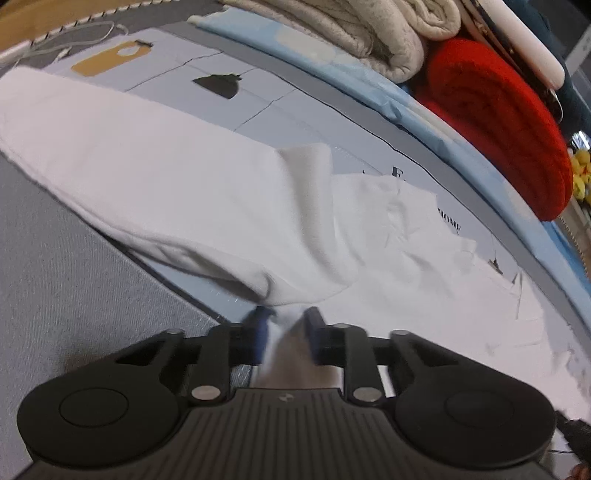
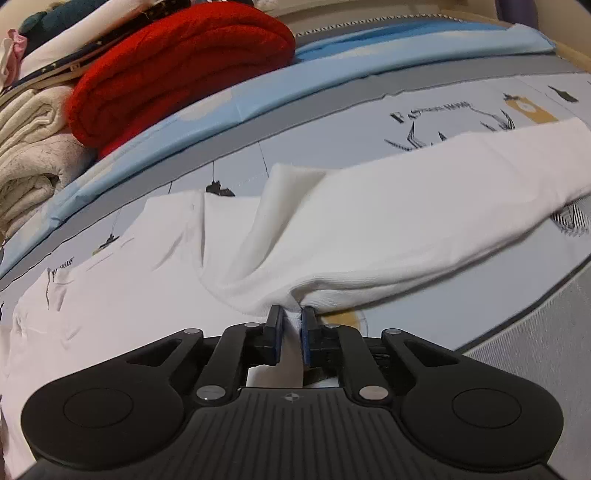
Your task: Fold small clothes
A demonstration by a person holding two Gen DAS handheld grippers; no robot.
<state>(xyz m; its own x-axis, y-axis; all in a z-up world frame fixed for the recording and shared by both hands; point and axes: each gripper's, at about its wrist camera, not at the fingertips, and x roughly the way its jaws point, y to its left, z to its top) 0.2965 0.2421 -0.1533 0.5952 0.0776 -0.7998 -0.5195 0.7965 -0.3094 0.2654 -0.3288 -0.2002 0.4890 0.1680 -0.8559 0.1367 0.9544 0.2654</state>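
A white garment (image 1: 192, 177) lies stretched across a printed grey-blue sheet (image 1: 236, 99), with a fold ridge running up its middle. My left gripper (image 1: 284, 317) is shut on a pinch of its near edge, white cloth bunched between the blue pads. In the right wrist view the same white garment (image 2: 406, 206) spreads to the right, and my right gripper (image 2: 291, 317) is shut on its ribbed near hem. A flatter white layer (image 2: 110, 295) lies to the left under it.
A rolled red knit (image 1: 495, 122) and cream towels (image 1: 369, 29) are stacked at the far side, also seen as the red knit (image 2: 177, 70) and towels (image 2: 33, 147). A light blue cloth (image 2: 369, 62) runs behind the sheet. Grey fabric (image 1: 55, 277) borders the near side.
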